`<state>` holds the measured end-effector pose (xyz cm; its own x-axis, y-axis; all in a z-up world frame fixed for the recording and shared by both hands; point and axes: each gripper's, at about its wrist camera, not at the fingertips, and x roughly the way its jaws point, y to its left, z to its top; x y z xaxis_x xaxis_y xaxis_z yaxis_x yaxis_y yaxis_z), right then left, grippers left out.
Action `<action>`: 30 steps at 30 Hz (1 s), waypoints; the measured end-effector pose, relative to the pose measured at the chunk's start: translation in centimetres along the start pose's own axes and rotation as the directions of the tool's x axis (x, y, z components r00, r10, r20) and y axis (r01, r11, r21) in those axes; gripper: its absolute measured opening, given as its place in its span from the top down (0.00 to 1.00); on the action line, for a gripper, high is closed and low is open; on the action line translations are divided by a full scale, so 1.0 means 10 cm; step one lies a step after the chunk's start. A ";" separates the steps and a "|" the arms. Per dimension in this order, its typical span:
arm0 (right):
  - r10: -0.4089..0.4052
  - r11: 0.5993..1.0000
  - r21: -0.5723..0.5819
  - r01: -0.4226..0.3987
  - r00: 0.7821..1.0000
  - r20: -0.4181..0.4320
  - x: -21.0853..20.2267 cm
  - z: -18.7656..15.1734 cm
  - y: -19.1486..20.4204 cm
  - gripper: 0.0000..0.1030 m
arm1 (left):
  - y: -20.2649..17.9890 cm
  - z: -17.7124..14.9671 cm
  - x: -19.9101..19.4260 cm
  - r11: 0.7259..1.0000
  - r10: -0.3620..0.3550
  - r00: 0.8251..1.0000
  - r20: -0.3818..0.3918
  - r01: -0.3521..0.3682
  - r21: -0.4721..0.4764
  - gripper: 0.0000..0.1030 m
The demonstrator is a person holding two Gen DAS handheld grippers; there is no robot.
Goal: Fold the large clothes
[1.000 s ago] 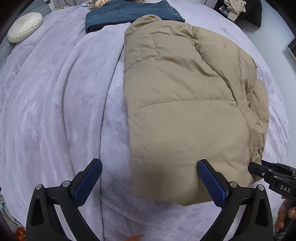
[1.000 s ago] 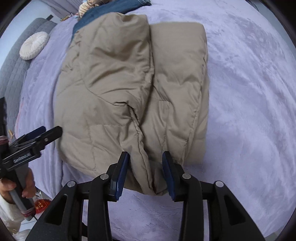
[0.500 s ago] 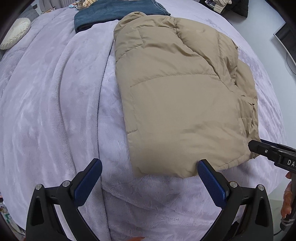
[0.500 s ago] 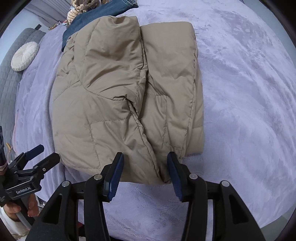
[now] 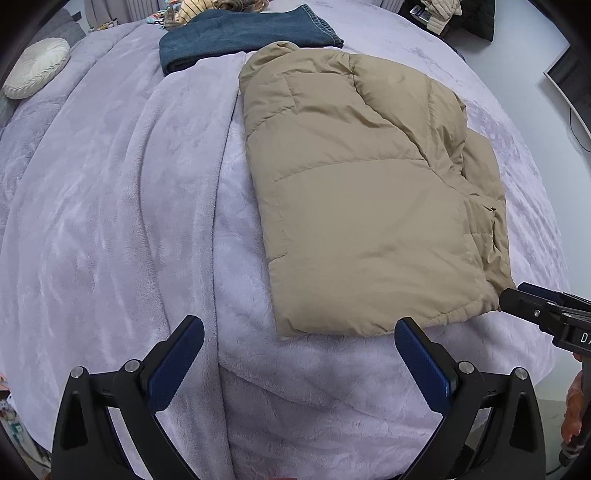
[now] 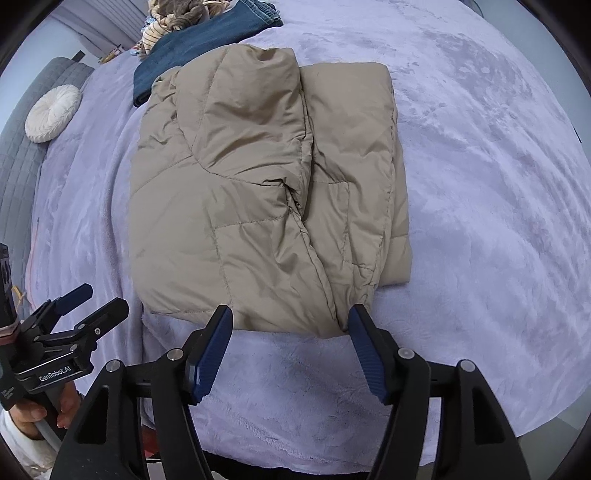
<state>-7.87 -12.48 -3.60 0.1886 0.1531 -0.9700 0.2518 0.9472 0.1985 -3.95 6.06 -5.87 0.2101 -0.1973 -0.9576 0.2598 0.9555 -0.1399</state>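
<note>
Both pairs of blue-padded fingers stand spread with nothing between them: the right gripper (image 6: 290, 334) has just been opening its jaws, and its pads now hang clear of the near hem of the beige puffer jacket (image 6: 258, 192), with only the lavender fleece blanket (image 6: 480, 221) showing in the gap below that hem. One right finger (image 6: 364, 345) sits just in front of the jacket's near right corner, not pressing on it. The left gripper (image 5: 299, 354) is wide open too, over bare blanket in front of the jacket's near left corner, its right-hand finger (image 5: 421, 358) close to the hem but apart from it. In the right wrist view the left gripper appears off the jacket's near left side, held by a hand (image 6: 40, 410) with a pale sleeve; in the left wrist view the right gripper's black tips reach in by the jacket's near right corner. The jacket (image 5: 369, 206) lies flat on the blanket, folded lengthwise into a rough rectangle, one side panel laid over the middle. Beyond the jacket's far end rests a folded dark blue denim garment (image 5: 251, 37), touching or just beside its collar end. Farther beyond the denim lies a heap of striped clothing (image 6: 173, 22). Well off the jacket's far left sits a round white cushion (image 5: 37, 72).
</note>
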 end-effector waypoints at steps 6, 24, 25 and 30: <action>-0.013 1.000 -0.022 0.013 1.000 0.017 -0.10 -0.01 0.01 0.24 | -0.03 -0.04 -0.24 0.999 0.042 0.998 0.036 -0.041 -0.031 0.00; -0.023 0.996 -0.078 0.039 0.981 0.193 -0.82 0.00 0.10 0.19 | -0.37 -0.02 -1.17 0.995 0.088 0.971 0.224 -0.074 -0.066 0.00; -0.025 0.996 -0.080 0.042 0.979 0.203 -0.86 0.00 0.11 0.16 | -0.39 -0.02 -1.22 0.994 0.096 0.968 0.231 -0.083 -0.066 0.00; -0.036 0.995 -0.083 0.063 0.955 0.293 -1.13 -0.02 0.16 0.00 | -0.43 -0.04 -1.40 0.993 0.112 0.960 0.257 -0.096 -0.071 0.00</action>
<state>-9.79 -12.66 7.63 0.4493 0.0297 -0.8929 0.1839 0.9750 0.1250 -8.40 4.80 8.00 0.4725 -0.1391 -0.8703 0.1704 0.9832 -0.0647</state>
